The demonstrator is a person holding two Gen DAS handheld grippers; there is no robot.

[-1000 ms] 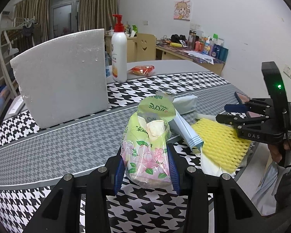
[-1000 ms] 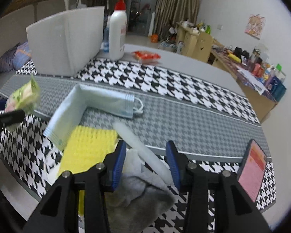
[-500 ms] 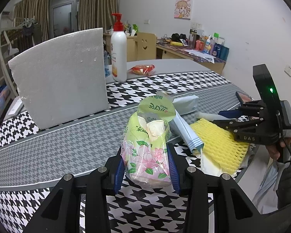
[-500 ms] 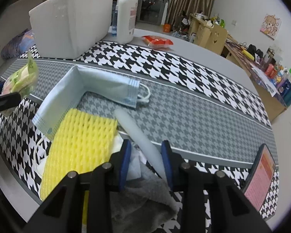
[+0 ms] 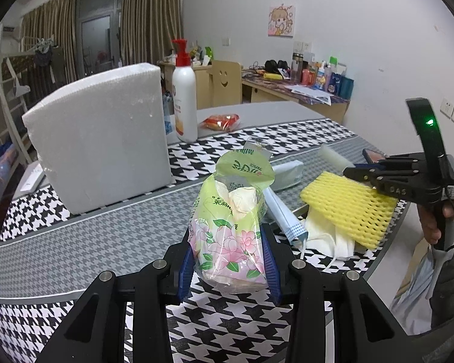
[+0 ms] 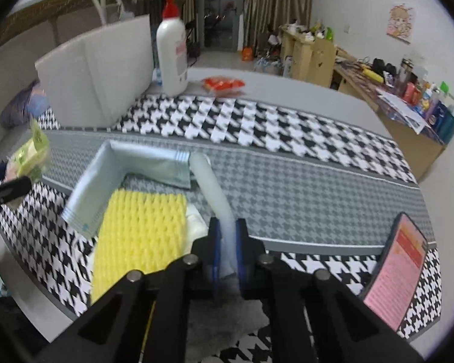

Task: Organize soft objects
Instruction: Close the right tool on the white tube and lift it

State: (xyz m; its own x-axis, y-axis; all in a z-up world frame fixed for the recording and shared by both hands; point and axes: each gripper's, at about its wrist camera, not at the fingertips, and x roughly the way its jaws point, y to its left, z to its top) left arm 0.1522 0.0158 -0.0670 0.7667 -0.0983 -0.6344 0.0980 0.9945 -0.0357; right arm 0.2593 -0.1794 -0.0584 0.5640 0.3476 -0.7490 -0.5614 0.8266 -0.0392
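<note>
Setting: a round table under a black-and-white houndstooth cloth, in a cluttered room.
Left gripper: closed on a soft floral tissue pack, which stands upright at the near edge of the cloth, squeezed between the blue pads.
Right gripper: its jaws have just been closing and now pinch one end of a pale foam tube; the rest of the tube sticks out forward over the table.
Pile beside it: a yellow foam net lies over white cloth, with a blue face mask bent around its far corner and a grey cloth under the right gripper.
Risk, tube: held only by its end, it may bend, slip out, or sweep the mask aside when it is moved.
Risk, pack: its slick wrapper may slide from the pads if the squeeze eases.
Risk, phone: it leans just right of the right gripper, so a careless swing could knock it.
Other things: a white foam block and a pump bottle stand at the far side, well apart.
</note>
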